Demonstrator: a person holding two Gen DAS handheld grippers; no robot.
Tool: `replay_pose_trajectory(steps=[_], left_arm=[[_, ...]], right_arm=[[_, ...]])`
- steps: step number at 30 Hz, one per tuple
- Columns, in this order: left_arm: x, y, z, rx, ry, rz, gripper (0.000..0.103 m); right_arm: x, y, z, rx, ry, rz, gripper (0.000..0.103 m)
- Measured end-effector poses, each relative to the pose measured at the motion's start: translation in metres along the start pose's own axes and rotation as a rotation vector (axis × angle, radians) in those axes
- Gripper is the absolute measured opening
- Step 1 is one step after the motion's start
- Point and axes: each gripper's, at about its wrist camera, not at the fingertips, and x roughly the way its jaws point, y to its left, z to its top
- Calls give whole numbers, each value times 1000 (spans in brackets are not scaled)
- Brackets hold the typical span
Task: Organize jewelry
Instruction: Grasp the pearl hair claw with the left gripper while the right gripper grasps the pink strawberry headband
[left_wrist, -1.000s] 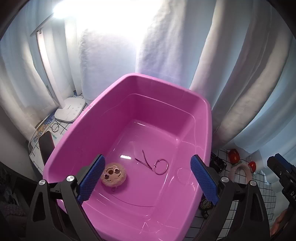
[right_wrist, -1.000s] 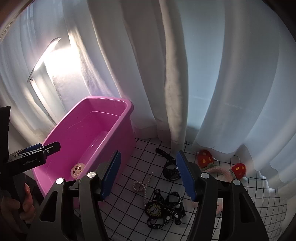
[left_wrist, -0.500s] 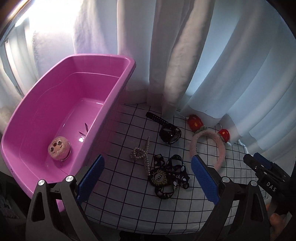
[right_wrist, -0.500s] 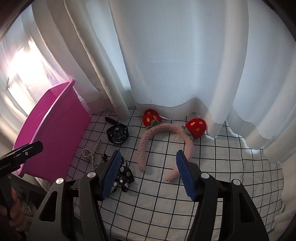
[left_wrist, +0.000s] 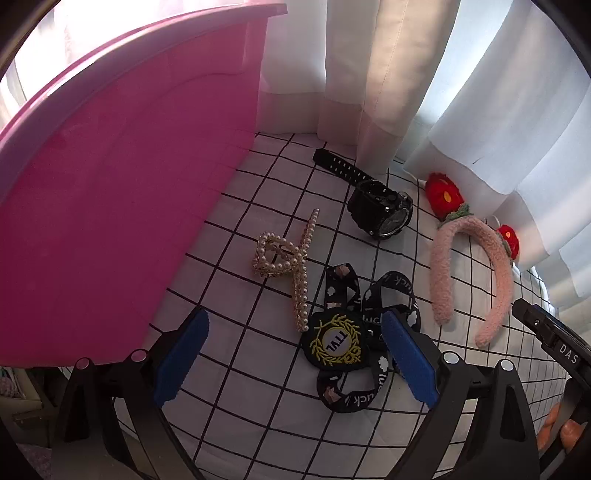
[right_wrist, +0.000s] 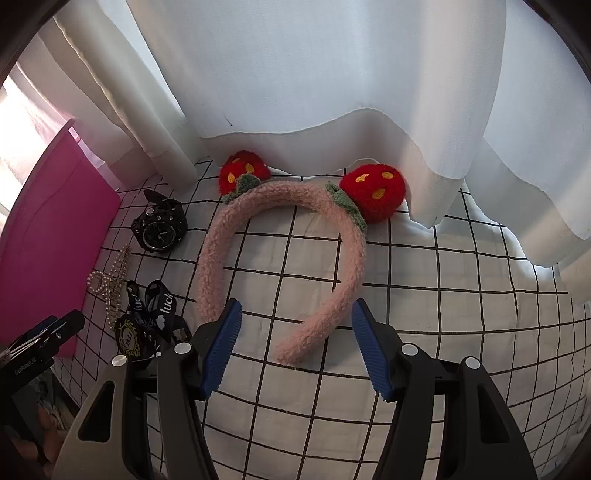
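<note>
Pink tub (left_wrist: 110, 206) interior now hidden

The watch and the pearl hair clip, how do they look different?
The watch is black and chunky, with a round dial and a strap reaching toward the curtain; the pearl clip is pale, slim and beaded, with a looped end. The watch lies farther from the pink bin than the clip. Both lie loose on the checked cloth.
</note>
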Motion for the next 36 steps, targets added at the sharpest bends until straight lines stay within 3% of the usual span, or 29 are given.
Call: replay_pose_trajectory(steps=[7, 17, 27, 36], left_arm=[[42, 6, 15, -38, 28, 51, 93], [67, 14, 27, -45, 46, 93, 93], [93, 22, 27, -37, 88, 97, 93], [99, 20, 29, -6, 62, 108, 94]], right_arm=[[21, -5, 1, -4, 8, -3, 59], [34, -1, 3, -1, 24, -15, 59], [49, 1, 10, 12, 33, -85, 59], [72, 5, 13, 17, 67, -159, 59]])
